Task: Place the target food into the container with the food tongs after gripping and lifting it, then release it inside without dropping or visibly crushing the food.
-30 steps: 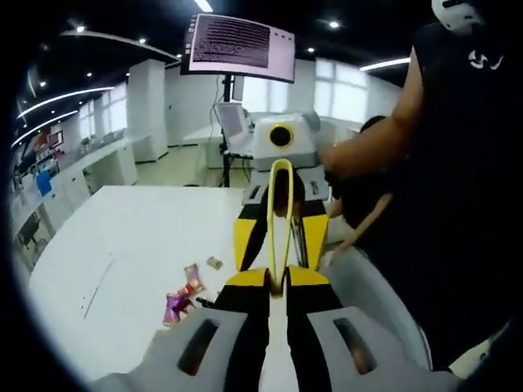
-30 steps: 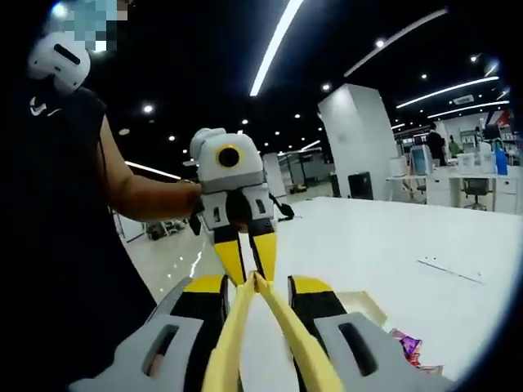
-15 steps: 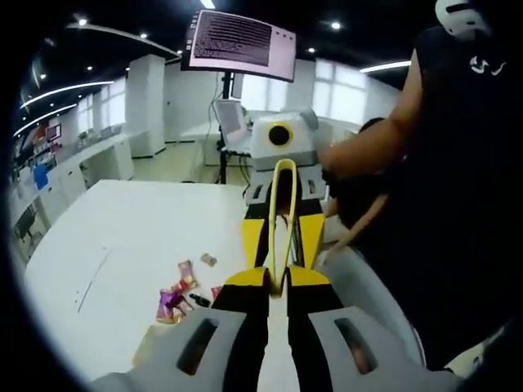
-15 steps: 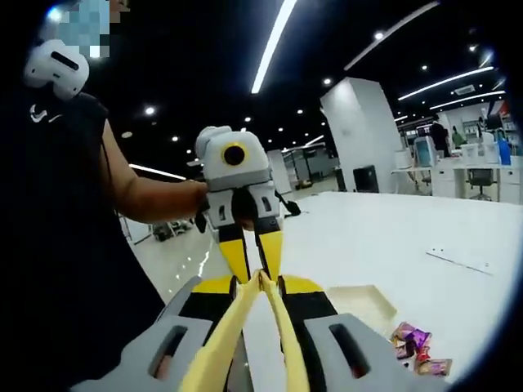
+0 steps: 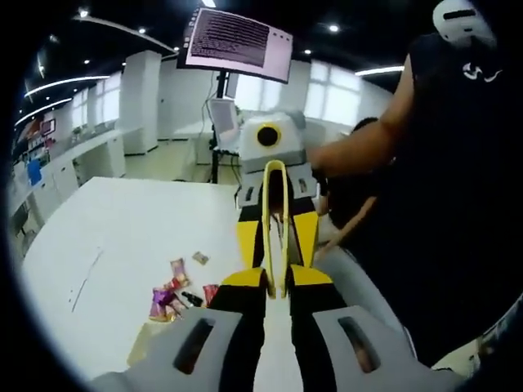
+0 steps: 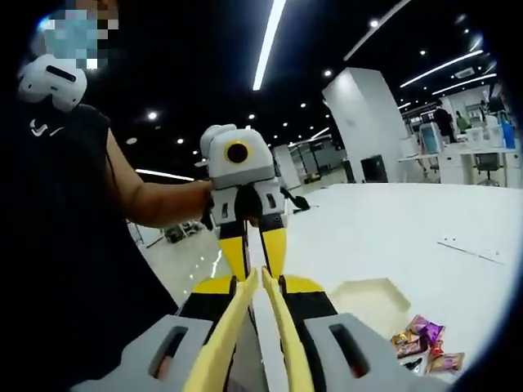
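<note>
In the left gripper view, a white table spreads across the left side. On it lies a small scatter of wrapped snacks in purple, red and brown foil, with one piece a little apart from the rest. Just below them sits the tan corner of a shallow container; what it holds cannot be told from here. At centre, the left gripper has its jaws pressed close on the yellow food tongs, whose looped end rises upward. The other gripper faces it from beyond the loop. A person in a dark sleeveless top stands at the right.

In the right gripper view, the person is at the left, holding the left gripper. The right gripper pinches the two tong arms, which run down between its jaws, slightly parted. To the right, the container lies on the table and looks empty. The snacks lie just beside it, outside.
</note>
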